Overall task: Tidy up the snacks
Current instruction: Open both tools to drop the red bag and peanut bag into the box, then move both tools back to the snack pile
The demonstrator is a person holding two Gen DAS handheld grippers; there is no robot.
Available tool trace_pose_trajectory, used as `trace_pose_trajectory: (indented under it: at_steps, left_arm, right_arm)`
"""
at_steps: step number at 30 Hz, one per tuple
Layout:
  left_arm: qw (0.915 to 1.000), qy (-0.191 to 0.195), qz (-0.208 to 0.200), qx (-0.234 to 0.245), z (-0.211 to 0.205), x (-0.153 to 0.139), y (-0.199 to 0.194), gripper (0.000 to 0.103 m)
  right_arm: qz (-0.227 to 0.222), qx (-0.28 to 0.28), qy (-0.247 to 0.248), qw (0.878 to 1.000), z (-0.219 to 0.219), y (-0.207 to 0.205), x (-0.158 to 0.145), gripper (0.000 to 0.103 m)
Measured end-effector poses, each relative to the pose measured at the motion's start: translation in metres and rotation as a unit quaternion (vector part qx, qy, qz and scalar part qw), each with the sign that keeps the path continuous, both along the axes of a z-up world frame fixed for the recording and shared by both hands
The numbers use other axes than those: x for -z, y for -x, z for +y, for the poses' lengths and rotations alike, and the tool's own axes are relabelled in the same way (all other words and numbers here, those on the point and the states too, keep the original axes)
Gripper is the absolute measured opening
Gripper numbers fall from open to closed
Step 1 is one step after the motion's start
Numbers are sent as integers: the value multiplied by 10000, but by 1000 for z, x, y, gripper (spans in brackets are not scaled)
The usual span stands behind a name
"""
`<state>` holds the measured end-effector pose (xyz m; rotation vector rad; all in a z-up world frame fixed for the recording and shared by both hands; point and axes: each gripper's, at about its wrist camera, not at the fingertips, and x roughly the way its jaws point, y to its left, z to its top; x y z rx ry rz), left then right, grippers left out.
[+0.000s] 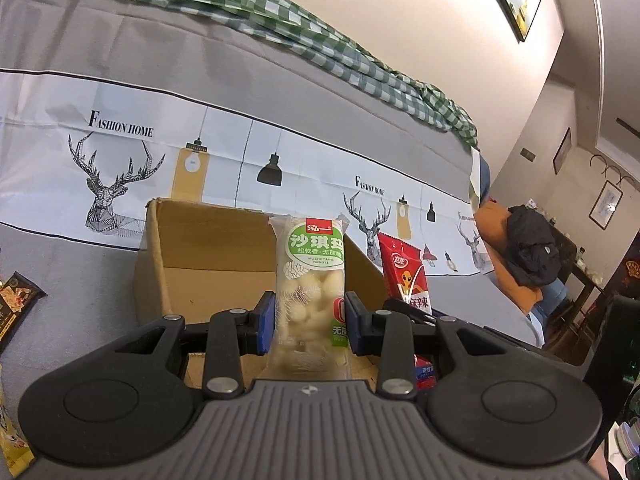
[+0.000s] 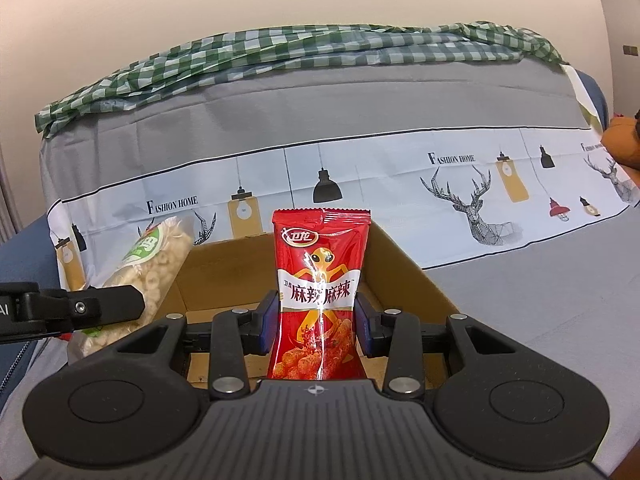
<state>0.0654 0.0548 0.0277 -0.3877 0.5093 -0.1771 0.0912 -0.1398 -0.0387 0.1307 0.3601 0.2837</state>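
Left gripper [image 1: 307,322] clamped on a clear green-labelled snack pack [image 1: 310,276], upright between the 2 blue pads [image 1: 266,322], above the open cardboard box [image 1: 208,256]. Right gripper [image 2: 316,322] pinching a red spicy snack packet [image 2: 320,292], upright too, over the same box [image 2: 404,276], just beside the other pack. Behind, a grey sofa cover [image 2: 360,96] printed with deer and lamps, a green checked cloth [image 2: 280,52] draped along the top. Dark snack packet [image 1: 14,300] lying at far left

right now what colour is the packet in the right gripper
Red, with an orange alien figure; the red packet shows best in the right wrist view.
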Motion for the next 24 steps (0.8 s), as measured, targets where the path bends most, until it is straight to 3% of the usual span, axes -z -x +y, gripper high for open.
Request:
trace_pose_trajectory:
  at_steps: [5, 10, 24]
  left_arm:
    - [9999, 33, 102, 76, -1, 2, -4, 40]
    - [9998, 75, 141, 77, 1, 4, -4, 41]
    - [9997, -10, 223, -71, 14, 4, 4, 41]
  right_arm:
    - [31, -14, 3, 10000, 1, 0, 1, 41]
    - [162, -27, 77, 9998, 6, -4, 5, 53]
    - [126, -182, 166, 9996, 24, -1, 6, 53]
